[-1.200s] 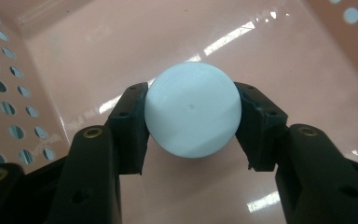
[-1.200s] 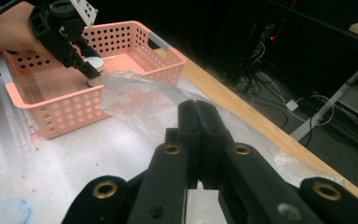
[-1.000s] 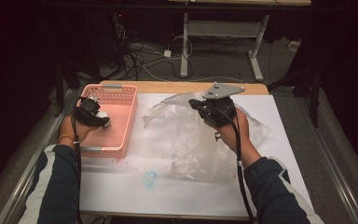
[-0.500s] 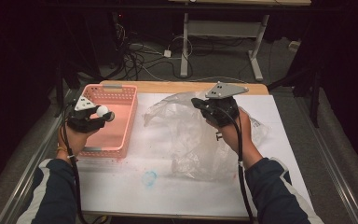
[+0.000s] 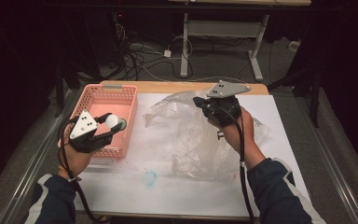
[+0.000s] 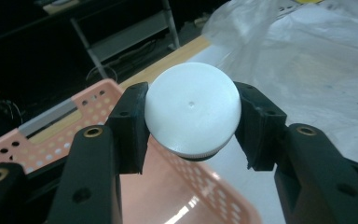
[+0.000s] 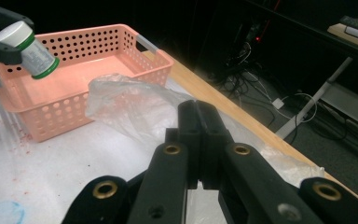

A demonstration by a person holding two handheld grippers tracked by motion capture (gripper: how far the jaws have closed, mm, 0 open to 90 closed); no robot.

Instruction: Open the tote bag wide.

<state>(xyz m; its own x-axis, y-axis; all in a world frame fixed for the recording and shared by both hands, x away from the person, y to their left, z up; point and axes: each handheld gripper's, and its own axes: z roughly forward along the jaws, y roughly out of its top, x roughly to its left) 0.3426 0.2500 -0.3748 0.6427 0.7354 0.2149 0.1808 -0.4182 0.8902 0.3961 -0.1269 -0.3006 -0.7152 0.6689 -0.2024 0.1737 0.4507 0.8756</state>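
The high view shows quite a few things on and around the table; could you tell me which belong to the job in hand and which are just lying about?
In the job:
- white-capped bottle, clamped in the left gripper
- pink basket, under the bottle
- clear plastic bag, under the right gripper, whose jaws are closed

Lying about:
- blue mark on the white table cover
- cables on the floor

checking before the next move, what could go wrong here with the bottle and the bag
1. The left gripper pinches the white-capped bottle by its smooth round cap alone, above the pink basket; it could slip or swing out.
2. The right gripper is shut on a thin fold of the clear plastic bag; the film might slide free or tear.
3. The bag's mouth looks slack, so the bottle may catch on it.
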